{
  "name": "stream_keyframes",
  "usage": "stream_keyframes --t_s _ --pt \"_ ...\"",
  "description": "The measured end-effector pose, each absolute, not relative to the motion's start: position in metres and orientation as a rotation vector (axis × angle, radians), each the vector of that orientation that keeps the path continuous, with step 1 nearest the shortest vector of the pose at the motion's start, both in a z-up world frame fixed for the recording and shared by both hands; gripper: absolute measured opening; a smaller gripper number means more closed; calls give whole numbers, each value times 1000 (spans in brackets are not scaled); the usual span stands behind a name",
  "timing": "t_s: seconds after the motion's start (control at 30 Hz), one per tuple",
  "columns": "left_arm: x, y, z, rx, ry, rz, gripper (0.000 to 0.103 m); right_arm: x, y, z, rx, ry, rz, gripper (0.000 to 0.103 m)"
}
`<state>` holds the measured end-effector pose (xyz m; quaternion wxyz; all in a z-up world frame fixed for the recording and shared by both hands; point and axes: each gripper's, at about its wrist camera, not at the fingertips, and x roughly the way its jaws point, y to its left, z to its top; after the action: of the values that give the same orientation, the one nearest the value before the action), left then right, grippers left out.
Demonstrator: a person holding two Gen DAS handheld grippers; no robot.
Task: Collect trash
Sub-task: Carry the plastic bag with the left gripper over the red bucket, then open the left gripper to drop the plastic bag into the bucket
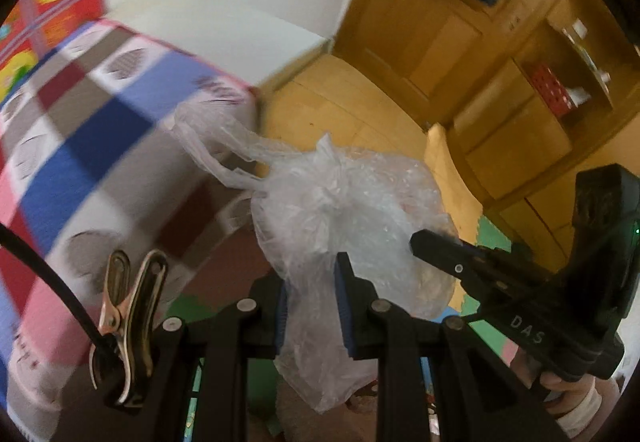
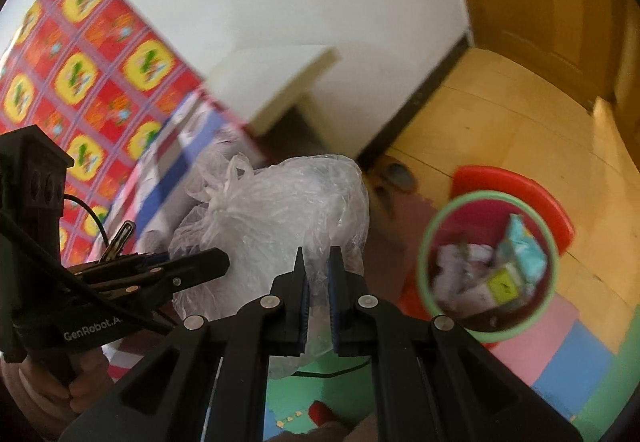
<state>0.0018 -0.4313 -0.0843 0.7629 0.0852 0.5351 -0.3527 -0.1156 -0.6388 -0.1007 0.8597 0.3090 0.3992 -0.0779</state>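
A crumpled clear plastic bag (image 1: 344, 210) with knotted handles hangs in the air between both grippers. In the left wrist view my left gripper (image 1: 312, 306) is shut on the bag's lower film, which is bunched between the blue pads. My right gripper (image 1: 416, 242) comes in from the right, its tip against the bag. In the right wrist view the bag (image 2: 272, 218) fills the middle, and my right gripper (image 2: 318, 282) is shut on a thin fold of it. My left gripper (image 2: 224, 260) reaches the bag from the left. A green-rimmed trash bin (image 2: 488, 266) with a red liner holds several wrappers, low right.
A bed with a checked quilt (image 1: 100, 122) lies to the left. Wooden cabinets and a door (image 1: 460, 54) stand at the right and back. Behind the bin (image 2: 520, 182) is a red plastic object. Coloured foam mats (image 2: 560, 354) cover the floor. A person's hand holds each handle.
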Motion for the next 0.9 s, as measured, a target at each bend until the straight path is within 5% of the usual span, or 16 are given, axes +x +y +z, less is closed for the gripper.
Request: stream_keyframes --t_s 0.9 --pt "-26 -641 -237 442 1312 -979 22 -150 -770 -229 724 962 -418 12"
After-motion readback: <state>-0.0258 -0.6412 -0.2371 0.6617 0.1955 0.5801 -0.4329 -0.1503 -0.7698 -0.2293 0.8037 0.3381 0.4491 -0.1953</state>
